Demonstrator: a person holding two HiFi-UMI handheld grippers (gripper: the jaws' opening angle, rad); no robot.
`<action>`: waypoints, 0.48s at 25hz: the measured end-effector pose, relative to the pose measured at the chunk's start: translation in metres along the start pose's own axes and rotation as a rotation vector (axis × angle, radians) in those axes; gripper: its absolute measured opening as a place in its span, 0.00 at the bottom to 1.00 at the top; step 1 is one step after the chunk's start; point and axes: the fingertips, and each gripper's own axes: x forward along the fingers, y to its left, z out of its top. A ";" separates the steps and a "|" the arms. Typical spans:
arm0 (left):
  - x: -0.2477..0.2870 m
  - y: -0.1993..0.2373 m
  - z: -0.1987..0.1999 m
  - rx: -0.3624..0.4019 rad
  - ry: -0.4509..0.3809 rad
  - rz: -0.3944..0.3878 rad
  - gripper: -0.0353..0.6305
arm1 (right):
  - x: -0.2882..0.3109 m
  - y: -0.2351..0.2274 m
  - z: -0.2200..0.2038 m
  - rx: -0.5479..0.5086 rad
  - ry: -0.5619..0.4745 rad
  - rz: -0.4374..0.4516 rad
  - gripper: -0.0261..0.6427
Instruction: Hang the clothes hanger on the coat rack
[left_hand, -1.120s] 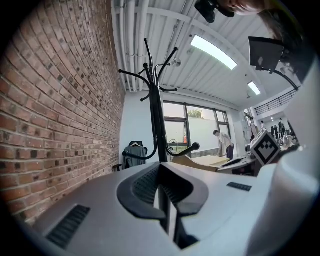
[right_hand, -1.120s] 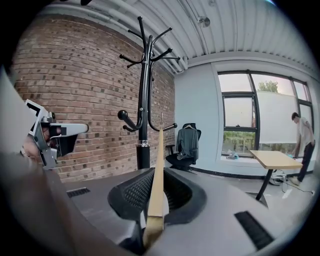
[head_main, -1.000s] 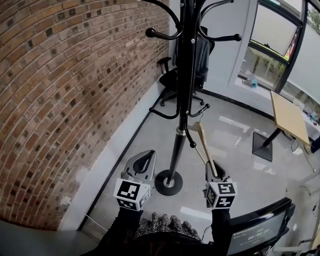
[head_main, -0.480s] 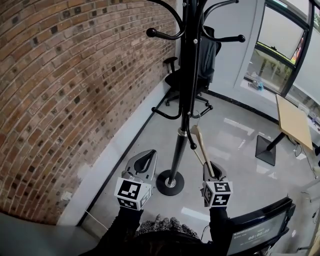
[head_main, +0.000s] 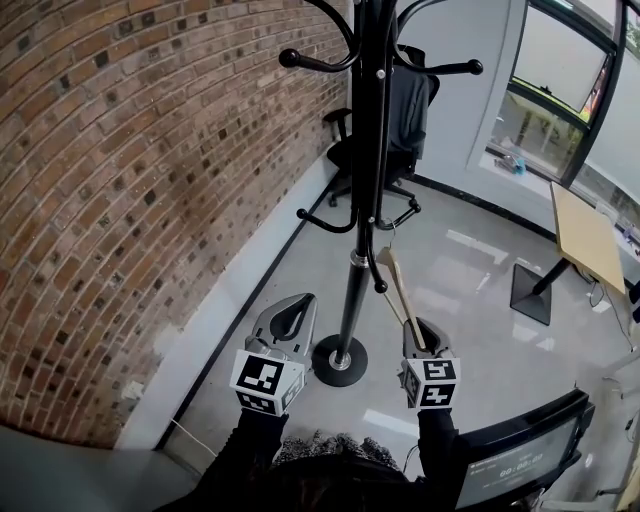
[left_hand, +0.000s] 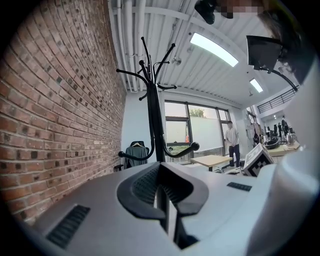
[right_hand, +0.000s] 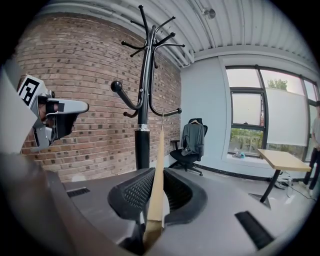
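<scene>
A black coat rack (head_main: 365, 150) with curved arms stands on a round base (head_main: 340, 362) beside the brick wall. My right gripper (head_main: 415, 328) is shut on one end of a wooden clothes hanger (head_main: 400, 290), which slants up toward the pole. Its wire hook (head_main: 386, 233) sits right by a lower arm (head_main: 402, 215) of the rack; whether it rests on the arm is unclear. In the right gripper view the hanger (right_hand: 159, 165) runs up between the right gripper's (right_hand: 156, 175) jaws. My left gripper (head_main: 297, 305) is shut and empty, left of the pole (left_hand: 156, 130).
The brick wall (head_main: 130, 180) runs along the left. An office chair with a grey jacket (head_main: 395, 130) stands behind the rack. A wooden table (head_main: 585, 235) is at the right, a monitor (head_main: 520, 460) at lower right. A person (left_hand: 231, 142) stands by the far windows.
My right gripper and the hanger have shifted slightly left, toward the pole, bringing the hook closer to the lower arm. The left gripper has barely moved.
</scene>
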 end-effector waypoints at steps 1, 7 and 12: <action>0.000 -0.001 0.000 0.001 0.000 -0.004 0.06 | 0.000 -0.001 0.000 0.001 -0.006 -0.001 0.13; 0.002 -0.003 0.001 0.005 -0.002 -0.009 0.06 | -0.001 -0.001 0.005 -0.002 -0.031 0.018 0.13; 0.002 -0.001 0.002 0.007 0.002 -0.007 0.06 | -0.004 -0.001 0.012 -0.014 -0.039 0.035 0.13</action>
